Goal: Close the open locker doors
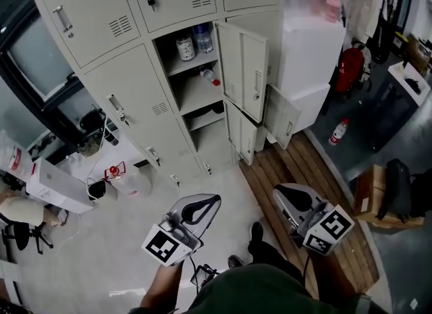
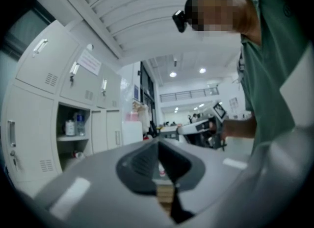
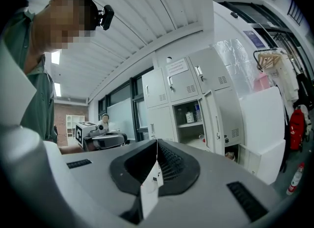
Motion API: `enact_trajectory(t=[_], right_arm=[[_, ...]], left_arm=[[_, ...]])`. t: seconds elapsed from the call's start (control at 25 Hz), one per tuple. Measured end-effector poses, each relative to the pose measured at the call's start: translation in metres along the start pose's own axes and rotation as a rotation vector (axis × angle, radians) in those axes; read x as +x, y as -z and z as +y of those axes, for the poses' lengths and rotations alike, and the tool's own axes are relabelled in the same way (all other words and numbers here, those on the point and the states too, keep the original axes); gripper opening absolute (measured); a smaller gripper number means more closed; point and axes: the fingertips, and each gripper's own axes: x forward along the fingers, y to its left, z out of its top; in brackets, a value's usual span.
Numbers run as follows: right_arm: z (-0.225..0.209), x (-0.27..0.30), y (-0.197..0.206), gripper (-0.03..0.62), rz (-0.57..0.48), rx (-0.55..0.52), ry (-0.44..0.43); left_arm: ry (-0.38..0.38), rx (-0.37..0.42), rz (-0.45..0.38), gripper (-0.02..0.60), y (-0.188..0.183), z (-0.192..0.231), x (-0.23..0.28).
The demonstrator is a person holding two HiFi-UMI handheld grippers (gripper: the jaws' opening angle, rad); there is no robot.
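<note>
Locker doors [image 1: 243, 69] stand open at the right of the grey locker bank [image 1: 128, 103], one upper and two lower, and bottles [image 1: 202, 37] show on the shelves inside. The left gripper [image 1: 213, 200] and the right gripper [image 1: 279, 192] hang well apart from them. Both have their jaws pressed together and hold nothing.

bottles [image 1: 194, 41] in open locker [image 1: 196, 83], doors [image 1: 241, 69] to its right

Matt painted metal locker doors [image 1: 243, 69], slatted wood flooring [image 1: 297, 171]

Three open doors [image 1: 243, 69] [image 1: 241, 137] [image 1: 282, 120], two grippers [image 1: 213, 200] [image 1: 284, 192]
</note>
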Motion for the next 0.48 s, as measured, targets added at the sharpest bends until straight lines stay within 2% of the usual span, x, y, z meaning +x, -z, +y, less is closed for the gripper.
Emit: enact_trajectory(t=[0.24, 0.48], right_arm=[[-0.041, 0.038, -0.005, 0.006, 0.003, 0.020, -0.032], [-0.094, 0.072, -0.008, 0.006, 0.021, 0.026, -0.074]], left_arm=[[-0.066, -0.046, 0.025, -0.003, 0.016, 0.040, 0.019], [-0.098, -0.041, 0.025, -0.003, 0.016, 0.079, 0.063]])
